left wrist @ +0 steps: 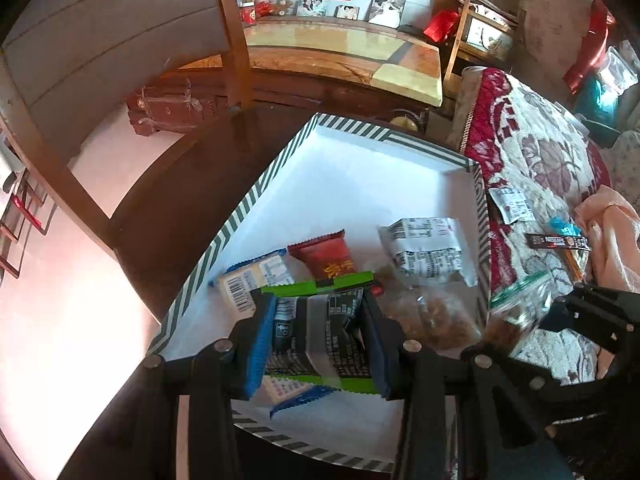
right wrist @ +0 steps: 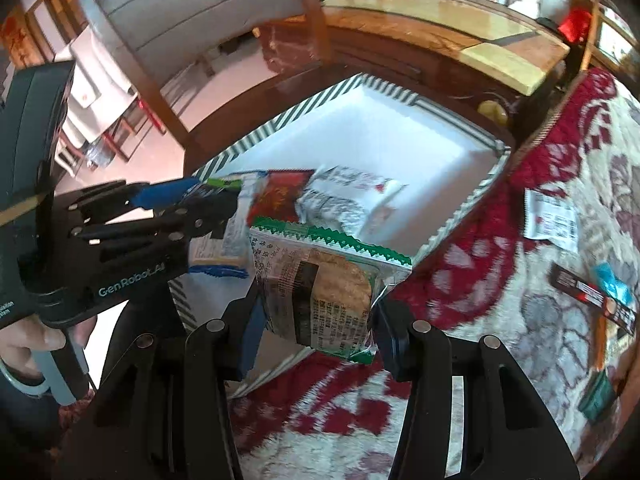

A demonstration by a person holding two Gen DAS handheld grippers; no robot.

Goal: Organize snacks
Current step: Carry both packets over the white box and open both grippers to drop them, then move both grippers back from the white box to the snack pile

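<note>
A white tray with a green-striped rim (left wrist: 240, 216) (right wrist: 460, 224) lies on the table. In it lie a red snack pack (left wrist: 326, 256) (right wrist: 280, 196), a yellow-white pack (left wrist: 252, 276), a white printed pack (left wrist: 428, 248) (right wrist: 344, 200) and a clear bag of brown snacks (left wrist: 440, 316). My left gripper (left wrist: 316, 336) (right wrist: 200, 204) is shut on a green-edged black snack pack (left wrist: 320, 332) just above the tray's near part. My right gripper (right wrist: 316, 316) (left wrist: 532, 320) is shut on a clear green-topped cake pack (right wrist: 328, 292) (left wrist: 516, 312) at the tray's right edge.
A red and white flowered cloth (left wrist: 536, 152) (right wrist: 520, 280) covers the table right of the tray; on it lie a white sachet (left wrist: 512, 204) (right wrist: 554, 220), a dark coffee stick (left wrist: 556, 242) (right wrist: 592, 292) and a blue wrapper (right wrist: 612, 284). A wooden chair (left wrist: 100, 40) stands to the left.
</note>
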